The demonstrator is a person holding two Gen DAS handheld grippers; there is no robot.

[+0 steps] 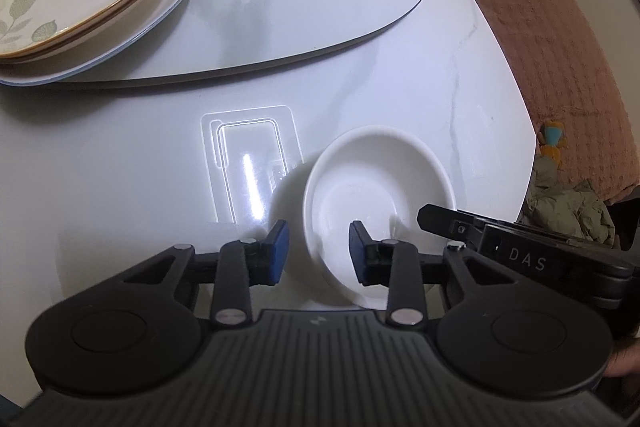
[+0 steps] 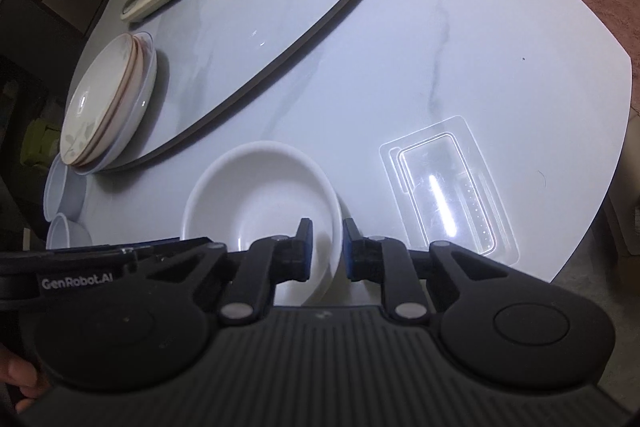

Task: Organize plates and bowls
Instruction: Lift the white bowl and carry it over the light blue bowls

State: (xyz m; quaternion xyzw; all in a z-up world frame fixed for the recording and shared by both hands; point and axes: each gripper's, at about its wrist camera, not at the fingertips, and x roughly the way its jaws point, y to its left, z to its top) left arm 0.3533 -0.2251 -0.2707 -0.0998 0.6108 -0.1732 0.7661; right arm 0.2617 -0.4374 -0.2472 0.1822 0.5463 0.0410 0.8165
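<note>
A: Both grippers are on one white bowl (image 2: 260,211). The right gripper (image 2: 326,251) has its pads pinched on the rim nearest it, one pad inside the bowl and one outside.

B: And the left gripper (image 1: 318,253)?

A: Its pads straddle the opposite rim, but from its own view I see a gap on the outer side, so I'd call it apart, not yet gripping. The bowl sits on the table (image 2: 500,39) right under both tools.

B: What could go wrong?

A: A glazed rim held by thin pads may slip or pivot if lifted from one side only. If the two hands pull unevenly, the bowl could twist out and drop. The clear tray (image 2: 448,187), just right of the right gripper, could get knocked.

B: Where should it go?

A: Likely to the plates (image 2: 108,103), well ahead and left.

B: Any writing?

A: "GenRobot.AI" on one tool, "DAS" on the other.
</note>
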